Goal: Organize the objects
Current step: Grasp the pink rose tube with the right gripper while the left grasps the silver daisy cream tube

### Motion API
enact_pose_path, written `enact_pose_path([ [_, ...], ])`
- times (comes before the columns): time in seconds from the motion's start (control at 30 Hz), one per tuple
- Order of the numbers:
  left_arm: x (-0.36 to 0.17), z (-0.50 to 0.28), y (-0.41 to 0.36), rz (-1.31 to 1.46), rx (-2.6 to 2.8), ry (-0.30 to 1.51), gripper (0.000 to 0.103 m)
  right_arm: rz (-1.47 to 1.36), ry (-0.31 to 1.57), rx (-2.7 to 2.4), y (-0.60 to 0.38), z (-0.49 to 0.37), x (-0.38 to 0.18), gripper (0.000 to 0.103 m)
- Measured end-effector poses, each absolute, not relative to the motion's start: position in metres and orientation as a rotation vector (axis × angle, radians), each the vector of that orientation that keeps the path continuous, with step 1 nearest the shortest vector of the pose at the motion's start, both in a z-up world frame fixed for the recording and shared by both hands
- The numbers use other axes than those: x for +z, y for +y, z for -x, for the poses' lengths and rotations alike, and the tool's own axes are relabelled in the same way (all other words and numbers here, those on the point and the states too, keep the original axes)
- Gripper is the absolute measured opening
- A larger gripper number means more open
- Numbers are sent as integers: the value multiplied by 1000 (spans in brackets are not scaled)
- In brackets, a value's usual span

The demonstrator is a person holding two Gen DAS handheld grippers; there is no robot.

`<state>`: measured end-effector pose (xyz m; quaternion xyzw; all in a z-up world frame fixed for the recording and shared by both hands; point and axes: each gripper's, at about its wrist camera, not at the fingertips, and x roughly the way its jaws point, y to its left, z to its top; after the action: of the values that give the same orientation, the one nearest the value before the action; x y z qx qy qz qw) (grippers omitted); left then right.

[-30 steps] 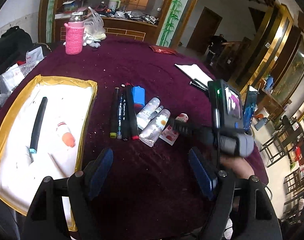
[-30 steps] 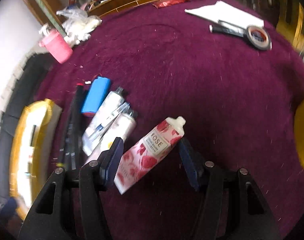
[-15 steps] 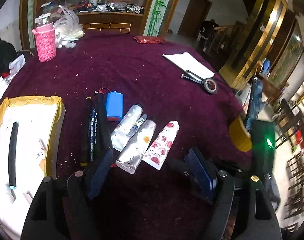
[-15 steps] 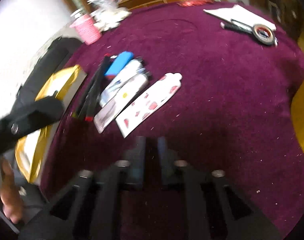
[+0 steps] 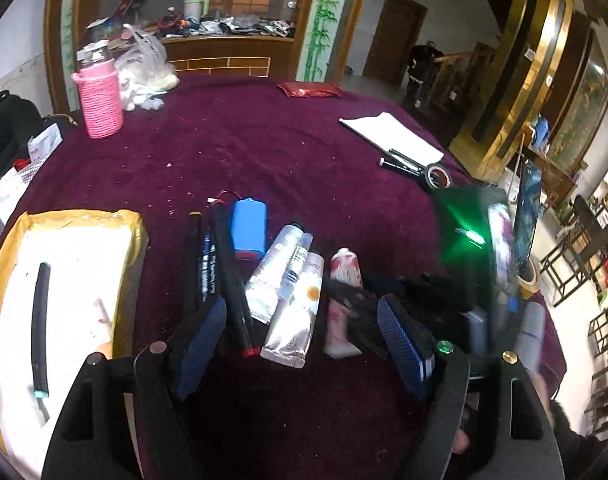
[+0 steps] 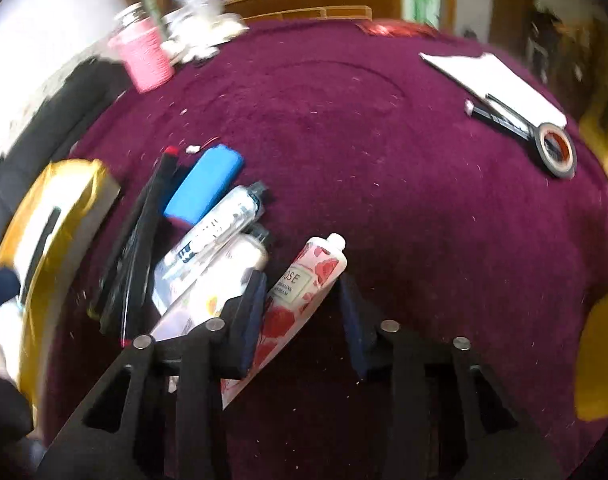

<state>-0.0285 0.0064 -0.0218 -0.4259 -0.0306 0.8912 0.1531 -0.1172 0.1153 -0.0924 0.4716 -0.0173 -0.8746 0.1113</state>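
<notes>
One maroon tablecloth (image 5: 288,148) beneath cluttered wooden sideboard (image 5: 224,50).

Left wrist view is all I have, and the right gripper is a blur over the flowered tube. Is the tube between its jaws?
Observer: Yes. The right wrist view shows the rose tube lying between the right gripper's jaws, which have just been closing.
Operator: Gripped yet?
Observer: No. One pad meets the tube's side; a gap shows at the other pad.
Operator: What does the label say?
Observer: The letters OSE show; the near pad hides what comes before.
</notes>
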Motion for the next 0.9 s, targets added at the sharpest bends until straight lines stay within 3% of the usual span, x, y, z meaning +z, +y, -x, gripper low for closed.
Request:
enact_pose_path([
  [0.13,-31,37,9,1240,2514,-93,78,-1370,-87,-2443,131,96,-92,16],
  [0.3,-61,55,30,1357,2450,18,77,-1403,-53,-2418,152,60,-88,14],
  [0.47,-88,73,41,1482,2412,30,55,-1402,-79,-2398,165,45,-91,14],
  [0.53,-87,73,45,1470,2451,108,34,-1398,-98,-2397,166,44,-92,14],
  [0.7,-85,49,40,1496,2407,135,34,-1394,-107,-2392,164,46,-94,14],
  [0.9,-83,15,30,1548,2340,8,35,-1383,-44,-2406,158,44,-93,16],
])
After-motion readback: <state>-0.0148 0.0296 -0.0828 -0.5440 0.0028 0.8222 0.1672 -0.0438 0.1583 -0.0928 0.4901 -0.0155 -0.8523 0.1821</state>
